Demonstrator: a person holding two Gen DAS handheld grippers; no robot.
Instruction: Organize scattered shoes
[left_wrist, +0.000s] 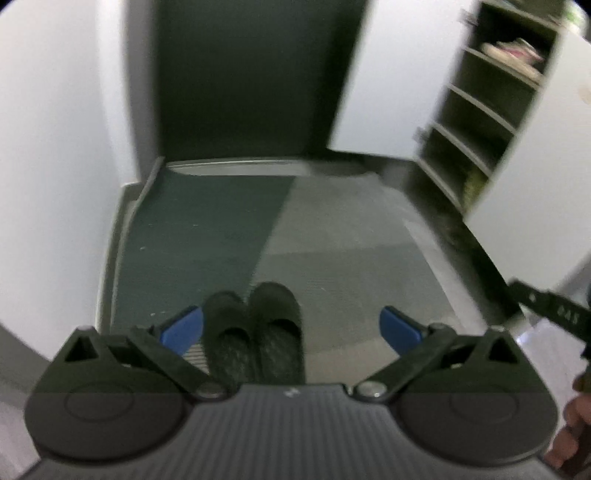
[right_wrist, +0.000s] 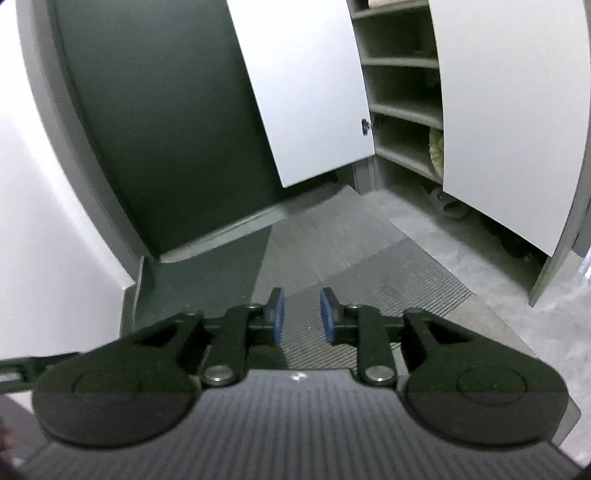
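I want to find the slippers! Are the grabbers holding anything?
No, nothing is held. The left gripper is wide open over the dark slippers; the right gripper is empty.

Each gripper, the left gripper (left_wrist: 291, 326) and the right gripper (right_wrist: 302, 314), is matte black with a ribbed grey housing, two round hinge discs, silver pivot screws and blue pads on jointed arms. A bare hand (left_wrist: 570, 432) shows at the lower right.
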